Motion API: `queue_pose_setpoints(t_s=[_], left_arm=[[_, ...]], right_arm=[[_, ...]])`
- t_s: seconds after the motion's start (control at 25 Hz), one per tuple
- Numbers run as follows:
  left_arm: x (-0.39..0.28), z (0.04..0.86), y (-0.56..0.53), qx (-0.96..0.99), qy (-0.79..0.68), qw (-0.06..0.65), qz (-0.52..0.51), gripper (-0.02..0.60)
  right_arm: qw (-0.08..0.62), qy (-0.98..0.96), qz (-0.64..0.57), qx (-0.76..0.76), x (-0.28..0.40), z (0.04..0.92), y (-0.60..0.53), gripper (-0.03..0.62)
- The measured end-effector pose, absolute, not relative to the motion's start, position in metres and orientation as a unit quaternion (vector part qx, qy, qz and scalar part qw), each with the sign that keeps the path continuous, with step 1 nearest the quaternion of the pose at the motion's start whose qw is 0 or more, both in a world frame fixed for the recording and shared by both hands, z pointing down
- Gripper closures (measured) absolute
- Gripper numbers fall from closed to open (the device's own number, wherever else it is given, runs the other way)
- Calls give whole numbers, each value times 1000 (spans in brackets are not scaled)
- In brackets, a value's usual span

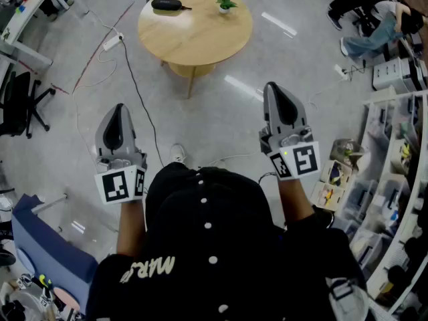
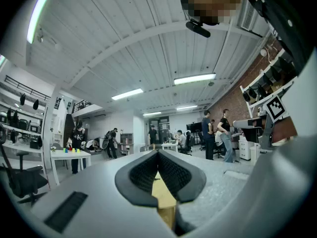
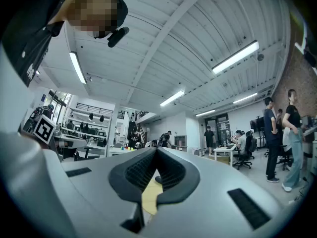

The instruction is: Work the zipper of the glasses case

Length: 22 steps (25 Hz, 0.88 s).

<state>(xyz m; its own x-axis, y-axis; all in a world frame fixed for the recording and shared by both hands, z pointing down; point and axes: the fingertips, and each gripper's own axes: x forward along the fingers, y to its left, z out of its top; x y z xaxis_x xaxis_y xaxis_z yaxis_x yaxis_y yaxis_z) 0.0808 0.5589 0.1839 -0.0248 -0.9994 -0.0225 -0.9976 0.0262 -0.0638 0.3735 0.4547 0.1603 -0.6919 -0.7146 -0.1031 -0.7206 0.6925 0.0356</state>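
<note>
The left tool [image 1: 119,110] and right tool [image 1: 273,89]: jaws closed together, nothing held. The glasses case [image 1: 167,5], probably the dark object at 11 o'clock on the round tabletop [image 1: 200,35], lies well apart. Approach first; steady the case with one tool, pull the zipper with the other.

Glasses case [image 1: 166,5]: blk. Table [image 1: 200,39]: light wood. Plant [image 1: 225,2]: green, white pot. Left gripper [image 1: 119,109] and right gripper [image 1: 272,87]: grey shells, blk ribbed pads, blk/wht square-marker cubes. Floor [image 1: 214,119]: pale grey. Person's top [image 1: 207,246]: blk w/ white dots.
</note>
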Motion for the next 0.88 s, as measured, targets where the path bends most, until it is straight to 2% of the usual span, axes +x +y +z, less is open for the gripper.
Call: queue_pose_setpoints(t_s=[0.2,0.44,0.8,0.88], left_arm=[[81,187,557,-699,715,24,-16,578],[81,193,555,-693,721,4,-11,578],[81,191,552,-701,713,24,-18,577],[81,191,550,-706,708,26,-13,565]], right_arm=[[39,922,38,-384,370,162,456,595],[79,925,14,-371,369,158,460,594],[62,921,16,-384,367,165,452,591],[61,921,10,-386,365,167,449,558]])
